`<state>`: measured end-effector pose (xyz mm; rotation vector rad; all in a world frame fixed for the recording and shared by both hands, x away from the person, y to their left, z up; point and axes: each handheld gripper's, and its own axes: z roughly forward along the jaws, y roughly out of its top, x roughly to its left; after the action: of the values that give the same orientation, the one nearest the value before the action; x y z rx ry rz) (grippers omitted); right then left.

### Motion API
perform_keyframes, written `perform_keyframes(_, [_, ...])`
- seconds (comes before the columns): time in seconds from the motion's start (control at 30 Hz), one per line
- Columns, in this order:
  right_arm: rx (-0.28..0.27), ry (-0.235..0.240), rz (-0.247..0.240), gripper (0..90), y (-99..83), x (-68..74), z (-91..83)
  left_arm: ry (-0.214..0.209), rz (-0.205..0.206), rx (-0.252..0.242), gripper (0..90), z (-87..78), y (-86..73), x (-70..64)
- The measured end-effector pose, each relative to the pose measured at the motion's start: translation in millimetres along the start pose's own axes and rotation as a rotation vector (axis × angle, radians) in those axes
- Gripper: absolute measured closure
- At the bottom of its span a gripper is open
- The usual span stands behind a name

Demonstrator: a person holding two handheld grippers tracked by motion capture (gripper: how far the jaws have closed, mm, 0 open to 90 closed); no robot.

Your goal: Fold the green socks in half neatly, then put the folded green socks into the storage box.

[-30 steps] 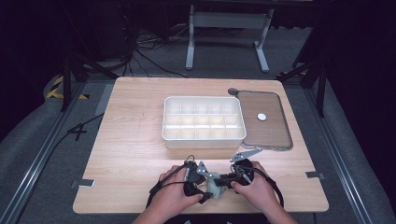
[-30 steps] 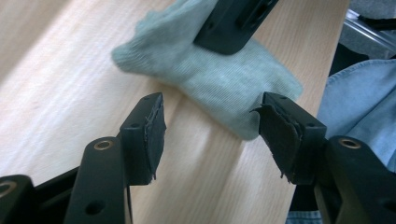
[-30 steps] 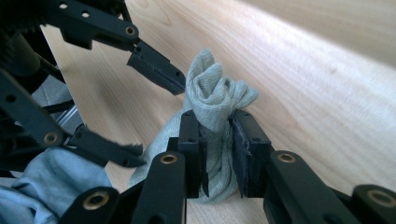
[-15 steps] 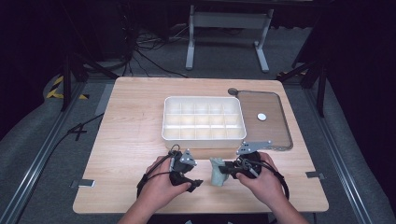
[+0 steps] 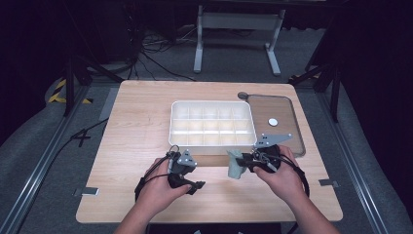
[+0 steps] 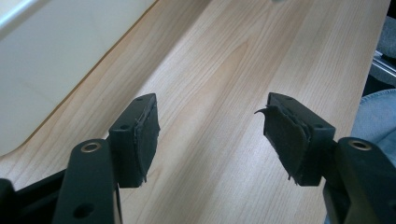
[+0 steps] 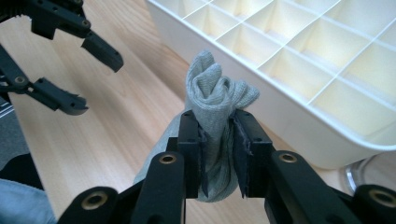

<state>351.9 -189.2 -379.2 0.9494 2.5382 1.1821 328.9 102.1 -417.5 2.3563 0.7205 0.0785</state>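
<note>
Left tongs [image 6: 212,135] gape wide and low, while right tongs [image 7: 218,140] are clamped tight, both hand-held.

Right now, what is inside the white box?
The box holds a grid of compartments; those visible in the high view and the right gripper view look empty. The sock in the right gripper hides part of its near wall.

One sock [image 7: 217,100], one tray [image 5: 212,144], two grippers — left [image 5: 195,184], right [image 5: 242,161]
</note>
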Motion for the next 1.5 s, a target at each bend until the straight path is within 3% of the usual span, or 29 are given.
perform_keyframes(0.37, [-0.017, -0.066, -0.032, 74.2, 13.7, -15.2, -13.0, -0.008, -0.006, -0.005, 36.2, -1.7, 1.8, 1.6])
perform_keyframes(0.6, [-0.028, -0.071, -0.009, 73.7, 19.1, -23.9, -16.7, -0.007, -0.01, 0.0, 36.1, -1.7, 1.6, 1.7])
perform_keyframes(0.97, [-0.029, -0.133, -0.02, 73.7, 32.8, -49.3, -16.5, 0.005, -0.022, -0.013, 35.6, -6.0, -1.0, 5.8])
perform_keyframes(1.2, [-0.008, -0.152, -0.034, 73.7, 44.7, -67.0, -8.8, 0.021, -0.034, -0.017, 35.4, -10.3, -4.3, 7.3])
perform_keyframes(1.5, [0.036, -0.18, -0.054, 73.7, 53.2, -78.7, 7.1, 0.05, -0.05, -0.028, 34.5, -17.9, -11.2, 11.9])
